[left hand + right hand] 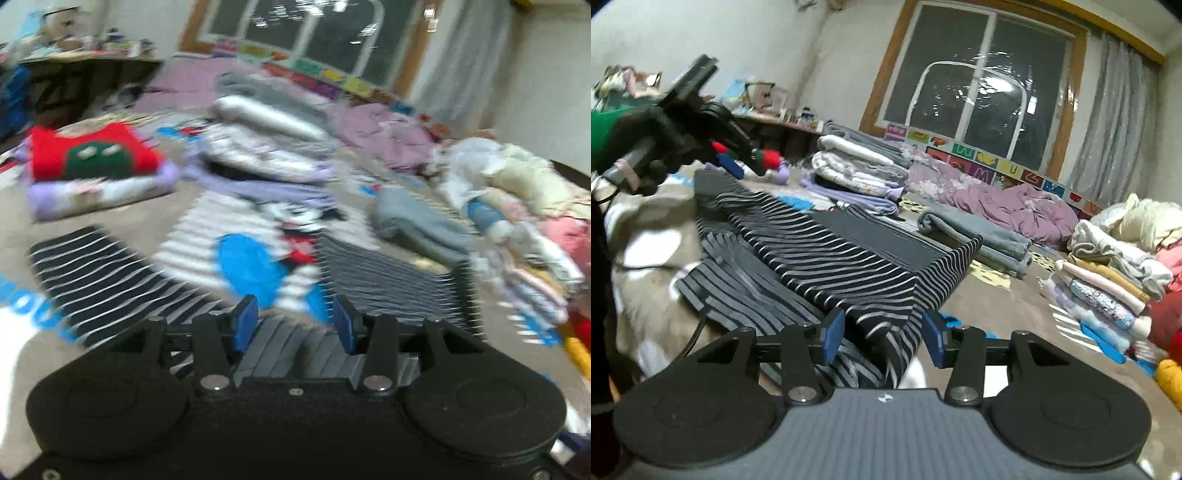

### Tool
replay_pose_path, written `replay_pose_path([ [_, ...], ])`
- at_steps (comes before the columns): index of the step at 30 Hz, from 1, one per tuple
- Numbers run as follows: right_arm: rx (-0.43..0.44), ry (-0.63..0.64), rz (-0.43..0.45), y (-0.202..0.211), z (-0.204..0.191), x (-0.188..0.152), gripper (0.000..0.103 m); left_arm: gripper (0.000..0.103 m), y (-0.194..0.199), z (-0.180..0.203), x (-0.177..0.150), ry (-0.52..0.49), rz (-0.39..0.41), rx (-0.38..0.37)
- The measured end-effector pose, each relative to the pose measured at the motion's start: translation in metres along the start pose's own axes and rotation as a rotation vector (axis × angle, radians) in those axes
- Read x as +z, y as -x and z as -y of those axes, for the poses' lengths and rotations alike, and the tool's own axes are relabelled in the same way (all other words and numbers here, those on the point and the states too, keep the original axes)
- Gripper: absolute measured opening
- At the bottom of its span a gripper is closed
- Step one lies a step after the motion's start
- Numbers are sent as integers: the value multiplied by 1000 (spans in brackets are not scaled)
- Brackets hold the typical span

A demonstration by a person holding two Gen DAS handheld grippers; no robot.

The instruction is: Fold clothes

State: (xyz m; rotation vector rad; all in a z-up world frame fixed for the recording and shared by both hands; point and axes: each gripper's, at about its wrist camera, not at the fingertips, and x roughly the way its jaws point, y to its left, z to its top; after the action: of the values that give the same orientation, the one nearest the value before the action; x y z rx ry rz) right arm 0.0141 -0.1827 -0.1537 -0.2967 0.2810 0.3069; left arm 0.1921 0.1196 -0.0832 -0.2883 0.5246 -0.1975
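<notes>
The striped garment (827, 254) lies spread on the bed cover (990, 306), and every place here is told from it, as the right wrist view shows. Beyond its far edge stands a stack of folded bedding (857, 166), with a folded towel (979, 236) just to the right of the garment and a crumpled quilt (1004, 199) behind that towel, under the window (975, 88). Well to the garment's right a pile of folded clothes (1108, 280) rests on the same cover.
</notes>
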Motion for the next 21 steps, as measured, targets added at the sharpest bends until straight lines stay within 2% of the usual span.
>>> replay_pose_path([
  [4,17,8,10,-16,2,1,47,43,-29,64,11,-96,-67,-124],
  [8,61,-20,14,-17,5,-1,47,43,-82,126,22,-179,-150,-195],
  [12,109,-58,-4,-21,7,-2,47,43,-146,181,31,-251,-244,-206],
  [15,158,-103,-27,-26,12,-4,48,43,-186,209,37,-292,-281,-191],
  [18,189,-131,-42,-29,15,-7,48,43,-224,224,41,-289,-321,-166],
  [21,212,-164,-42,-30,18,-6,49,42,-247,232,41,-292,-352,-140],
])
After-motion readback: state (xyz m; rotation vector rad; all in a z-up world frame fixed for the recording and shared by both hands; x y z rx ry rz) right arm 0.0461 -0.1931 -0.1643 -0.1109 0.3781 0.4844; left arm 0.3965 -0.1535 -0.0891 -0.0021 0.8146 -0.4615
